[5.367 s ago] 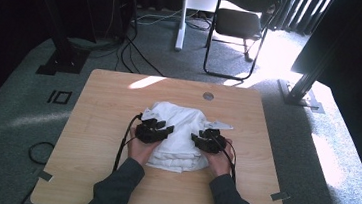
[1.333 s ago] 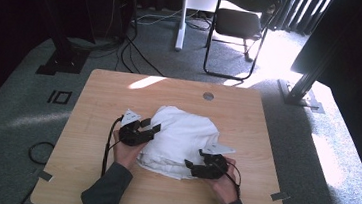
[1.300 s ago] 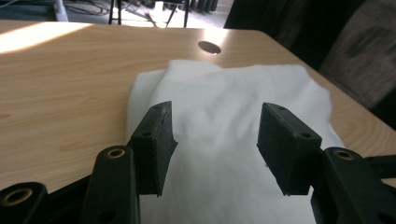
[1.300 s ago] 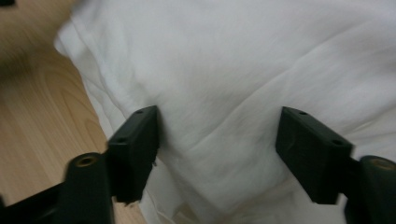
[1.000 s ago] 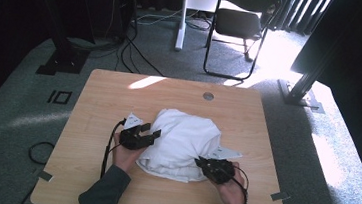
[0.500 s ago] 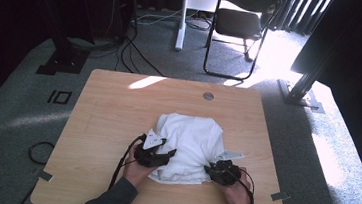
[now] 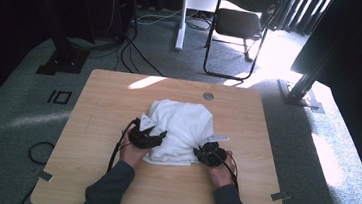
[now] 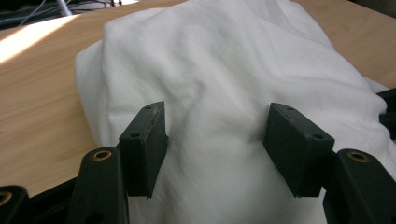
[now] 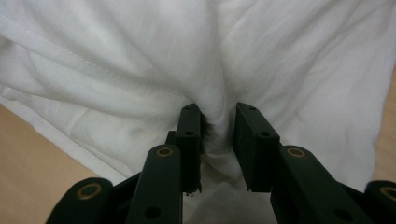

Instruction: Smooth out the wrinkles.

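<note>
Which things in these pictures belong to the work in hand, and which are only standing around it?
Part of the work:
- crumpled white cloth garment
- left gripper, open over the garment
- right gripper, its fingers pinching a fold of the garment
- light wooden table

Only standing around:
- black folding chair
- black cables on the grey carpet
- white post

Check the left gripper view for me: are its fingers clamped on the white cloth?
No, the left gripper has its fingers standing wide apart, with the white cloth lying loose between them, not pinched.
</note>
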{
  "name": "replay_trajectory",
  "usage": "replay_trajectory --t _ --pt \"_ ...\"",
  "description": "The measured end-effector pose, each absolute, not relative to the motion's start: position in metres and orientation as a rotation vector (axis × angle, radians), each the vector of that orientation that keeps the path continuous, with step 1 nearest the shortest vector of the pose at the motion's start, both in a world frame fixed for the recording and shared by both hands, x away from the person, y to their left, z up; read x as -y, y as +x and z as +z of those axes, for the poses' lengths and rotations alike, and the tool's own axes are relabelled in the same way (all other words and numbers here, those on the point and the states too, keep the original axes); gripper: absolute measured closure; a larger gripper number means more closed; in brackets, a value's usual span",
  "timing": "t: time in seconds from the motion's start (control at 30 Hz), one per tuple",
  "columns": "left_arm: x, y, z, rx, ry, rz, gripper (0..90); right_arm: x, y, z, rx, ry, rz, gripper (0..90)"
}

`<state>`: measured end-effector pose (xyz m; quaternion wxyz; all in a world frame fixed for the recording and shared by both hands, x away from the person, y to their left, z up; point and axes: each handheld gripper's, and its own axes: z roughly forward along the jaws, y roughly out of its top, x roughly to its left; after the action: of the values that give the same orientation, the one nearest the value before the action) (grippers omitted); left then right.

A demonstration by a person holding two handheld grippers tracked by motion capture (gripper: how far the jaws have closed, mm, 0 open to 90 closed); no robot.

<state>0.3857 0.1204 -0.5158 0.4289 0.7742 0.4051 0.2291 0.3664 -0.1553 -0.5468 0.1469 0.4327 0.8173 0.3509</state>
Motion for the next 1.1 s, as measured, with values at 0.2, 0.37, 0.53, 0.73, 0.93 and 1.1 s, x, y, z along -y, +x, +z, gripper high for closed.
replay_trajectory --t 0.2,0.37,0.53,0.73,0.93,1.1 --pt "-0.133 0.418 -0.513 -1.058 1.926 0.57 39.6 0.139 0.397 -0.547 -2.322 1.294 1.037 70.7" --pt "-0.138 0.435 -0.51 -1.083 1.899 0.586 39.4 0.132 0.417 -0.548 -2.29 1.34 1.057 68.5" --pt "-0.148 0.431 -0.5 -1.082 1.865 0.591 39.3 0.136 0.425 -0.546 -2.285 1.371 1.056 54.6" --pt "-0.173 0.403 -0.48 -1.061 1.817 0.591 39.4 0.163 0.399 -0.534 -2.265 1.338 1.09 35.8" --pt "-0.197 0.369 -0.477 -1.095 1.775 0.55 39.2 0.196 0.364 -0.526 -2.186 1.324 1.154 31.9" --pt "-0.204 0.348 -0.485 -1.094 1.787 0.566 38.8 0.22 0.342 -0.528 -2.128 1.357 1.18 30.0"
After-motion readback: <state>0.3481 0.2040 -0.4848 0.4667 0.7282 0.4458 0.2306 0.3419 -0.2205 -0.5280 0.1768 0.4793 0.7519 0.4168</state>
